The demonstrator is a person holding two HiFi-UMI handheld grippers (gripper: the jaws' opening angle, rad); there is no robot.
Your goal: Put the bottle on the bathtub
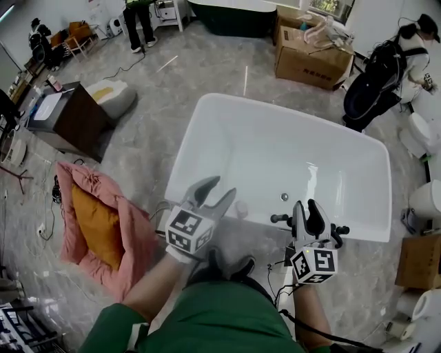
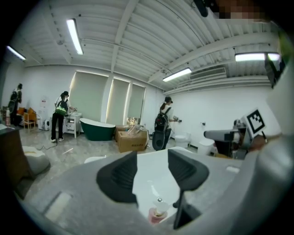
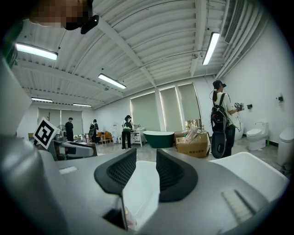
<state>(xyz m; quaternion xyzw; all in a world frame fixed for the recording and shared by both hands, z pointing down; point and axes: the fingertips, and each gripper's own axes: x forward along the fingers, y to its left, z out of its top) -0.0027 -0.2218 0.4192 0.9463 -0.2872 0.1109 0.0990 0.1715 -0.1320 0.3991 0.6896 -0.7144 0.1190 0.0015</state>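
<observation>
Over the near rim of the bathtub (image 1: 207,103), the left gripper (image 1: 220,187) has its jaws spread wide with nothing between them. The bottle (image 1: 241,208) stands on that rim just beside it. Further along the rim, the right gripper (image 1: 307,205) has its jaws narrowly parted and holds nothing.

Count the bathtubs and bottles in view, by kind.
Bathtubs: 2, the white rectangular bathtub and the dark green bathtub
Bottles: 1, the small pink bottle with a pale cap on the white rim
Total: 3
</observation>
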